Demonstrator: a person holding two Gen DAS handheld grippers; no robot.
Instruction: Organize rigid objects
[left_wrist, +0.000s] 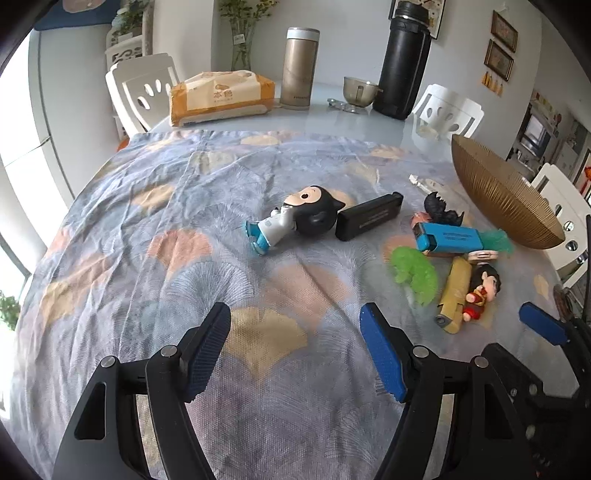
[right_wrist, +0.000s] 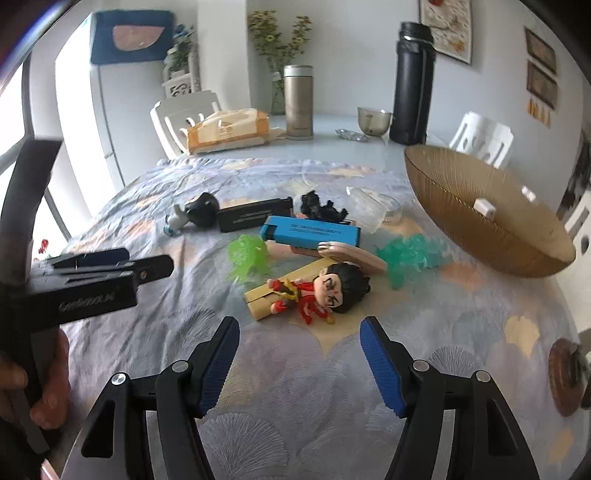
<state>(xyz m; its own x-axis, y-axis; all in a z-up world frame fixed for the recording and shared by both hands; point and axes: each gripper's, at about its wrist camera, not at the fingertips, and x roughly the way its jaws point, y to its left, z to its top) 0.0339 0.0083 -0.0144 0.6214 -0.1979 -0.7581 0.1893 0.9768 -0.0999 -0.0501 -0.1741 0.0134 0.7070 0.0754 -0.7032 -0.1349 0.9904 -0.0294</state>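
Plainly still hovering-free and empty: left claw (left_wrist: 295, 350) standing spread above bare cloth near the desk's (left_wrist: 332, 118) near edge, pinching nothing; right claw (right_wrist: 300, 363) likewise spread and empty, aiming at the red-robed figurine (right_wrist: 325, 291) lying just beyond its tips. Lying in a loose cluster toward the desk's right edge, beside the ribbed gold bowl (right_wrist: 480, 229): the figurine resting against a yellow bar (right_wrist: 266, 295), a blue box (right_wrist: 310, 230) propped over a pink case (right_wrist: 351, 254), two spiky green pieces (right_wrist: 245, 254), a black spiky figure (right_wrist: 321, 208). Sitting more toward the middle of the desk: a big-headed boy figure (left_wrist: 295, 218) touching a black box (left_wrist: 369, 216). Judging all of these as light, stiff plastic, likely sliding on the wrinkled cloth if nudged. Judging the figurines as top-heavy, with thin limbs and hair points probably snapping under a hard squeeze; better pinching across the round head or the torso than an arm. Judging the boxes and bar as smooth and a bit slippery; better closing across the short flat sides near mid-length. Treating the green pieces as brittle, gripping gently at the thickest part.
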